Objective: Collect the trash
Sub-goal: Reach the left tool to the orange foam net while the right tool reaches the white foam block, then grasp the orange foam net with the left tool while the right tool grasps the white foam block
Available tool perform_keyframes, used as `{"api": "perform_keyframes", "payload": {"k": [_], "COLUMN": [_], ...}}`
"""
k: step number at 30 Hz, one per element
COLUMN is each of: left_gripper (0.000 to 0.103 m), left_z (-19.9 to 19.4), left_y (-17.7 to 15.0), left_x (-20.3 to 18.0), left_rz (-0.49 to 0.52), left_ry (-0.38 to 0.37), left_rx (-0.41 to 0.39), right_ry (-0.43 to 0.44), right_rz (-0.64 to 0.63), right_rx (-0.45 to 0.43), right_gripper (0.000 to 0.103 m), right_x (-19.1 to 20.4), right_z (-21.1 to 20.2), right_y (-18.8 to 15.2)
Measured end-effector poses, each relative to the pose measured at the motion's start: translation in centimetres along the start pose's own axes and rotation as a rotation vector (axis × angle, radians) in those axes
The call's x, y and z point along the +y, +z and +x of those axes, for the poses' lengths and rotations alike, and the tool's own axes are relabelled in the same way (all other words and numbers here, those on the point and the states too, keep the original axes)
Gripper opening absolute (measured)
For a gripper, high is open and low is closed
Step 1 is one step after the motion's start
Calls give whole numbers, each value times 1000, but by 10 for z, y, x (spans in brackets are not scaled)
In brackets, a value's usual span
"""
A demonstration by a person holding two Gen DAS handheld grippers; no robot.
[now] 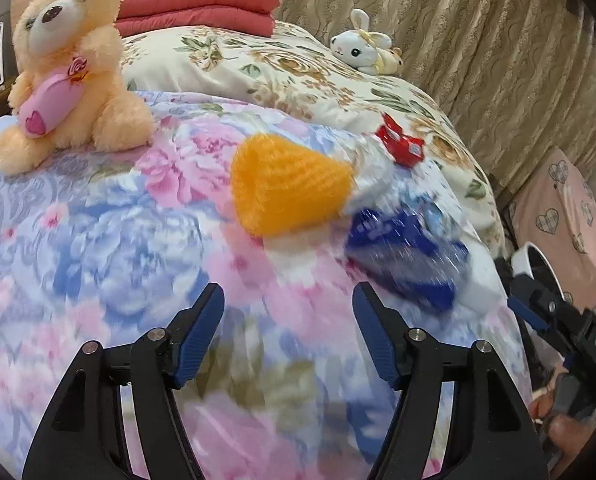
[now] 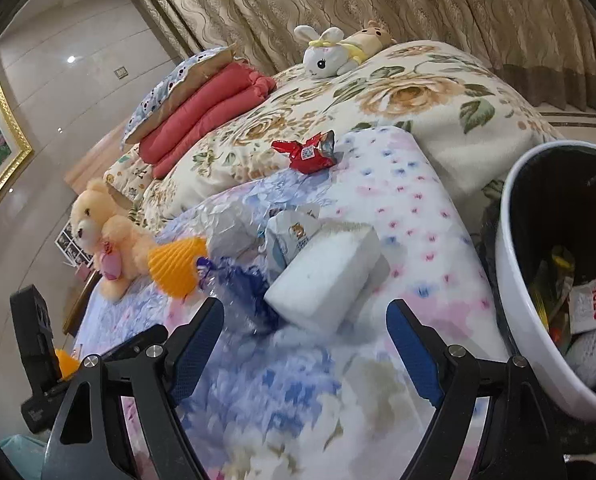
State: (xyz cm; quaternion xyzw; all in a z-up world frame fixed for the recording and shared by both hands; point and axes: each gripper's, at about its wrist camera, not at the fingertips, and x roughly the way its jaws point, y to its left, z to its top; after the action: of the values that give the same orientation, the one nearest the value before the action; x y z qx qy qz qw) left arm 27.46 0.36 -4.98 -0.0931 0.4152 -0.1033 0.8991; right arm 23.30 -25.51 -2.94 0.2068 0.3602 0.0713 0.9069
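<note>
Several pieces of trash lie on the bed [image 2: 438, 216] near its edge by the bin [image 2: 514, 280]: a white foam block [image 2: 326, 276], light and stiff, best gripped across its short sides; a crinkly red wrapper [image 2: 310, 152]. Both the left gripper [image 1: 287, 320] and the right gripper [image 2: 306, 332] are wide open, holding nothing.

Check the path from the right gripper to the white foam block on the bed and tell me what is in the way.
Nothing visible blocks it. The right gripper is open, and only bare floral blanket lies between its fingers and the white foam block. A crumpled blue plastic wrapper lies against the block's left side, off the direct line.
</note>
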Motion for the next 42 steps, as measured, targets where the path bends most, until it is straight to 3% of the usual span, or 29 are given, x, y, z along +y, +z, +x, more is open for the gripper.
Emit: {"api": "perform_keyframes", "payload": {"k": [8, 12, 16, 19, 31, 36, 42], "left_gripper": [75, 74, 25, 17, 15, 15, 15], "left_z": [30, 37, 42, 39, -22, -44, -63], "left_y": [33, 39, 39, 34, -7, -26, -41], "left_x": [10, 7, -1, -4, 10, 8, 2], "left_rz": [-20, -6, 34, 56, -36, -34, -35], "left_ry": [-17, -36, -48, -45, -31, -33, -60], "left_rx": [-9, -27, -15, -20, -75, -87, -86], "right_ry": [-21, -8, 4, 23, 94, 112, 56], "right_rz": [-3, -1, 0, 7, 18, 58, -4], "right_rx": [59, 74, 73, 73, 79, 102, 96], "right_gripper": [83, 64, 57, 56, 57, 65, 58], "right_x": [-3, -6, -8, -8, 1, -5, -1], "right_z": [34, 40, 39, 35, 9, 4, 5], "right_y": [6, 5, 4, 2, -19, -26, -32]}}
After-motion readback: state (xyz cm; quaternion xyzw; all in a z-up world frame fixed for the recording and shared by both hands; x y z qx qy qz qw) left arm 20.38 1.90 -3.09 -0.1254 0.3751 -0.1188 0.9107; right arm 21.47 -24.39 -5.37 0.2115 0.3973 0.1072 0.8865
